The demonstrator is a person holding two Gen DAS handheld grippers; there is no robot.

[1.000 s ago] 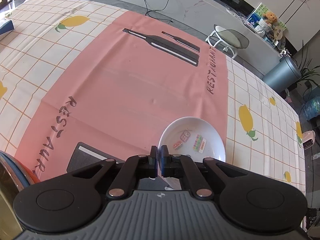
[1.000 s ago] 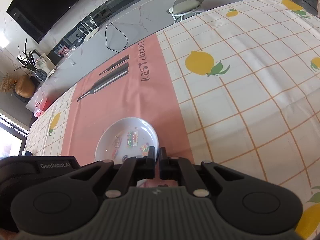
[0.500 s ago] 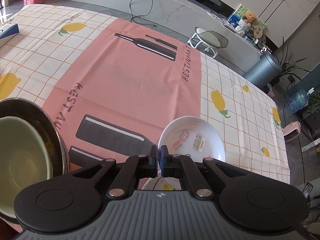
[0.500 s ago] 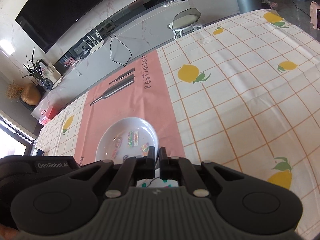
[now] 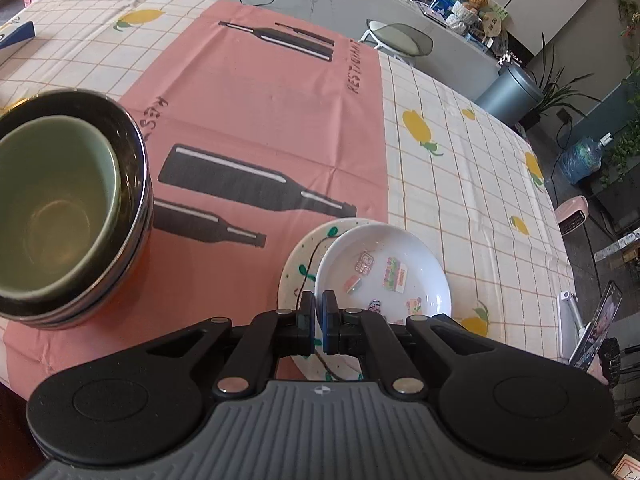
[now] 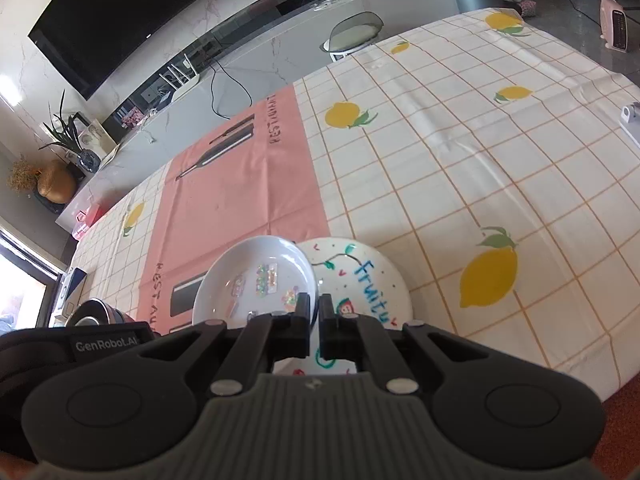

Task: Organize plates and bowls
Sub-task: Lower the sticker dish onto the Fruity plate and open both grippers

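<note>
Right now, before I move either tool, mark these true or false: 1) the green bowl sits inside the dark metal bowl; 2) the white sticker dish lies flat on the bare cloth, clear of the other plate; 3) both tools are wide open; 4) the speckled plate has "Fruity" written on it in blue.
1) True: the green bowl is nested in the dark metal bowl.
2) False: the white sticker dish overlaps the speckled plate.
3) False: the left tool and right tool are both shut, holding nothing.
4) True.
</note>
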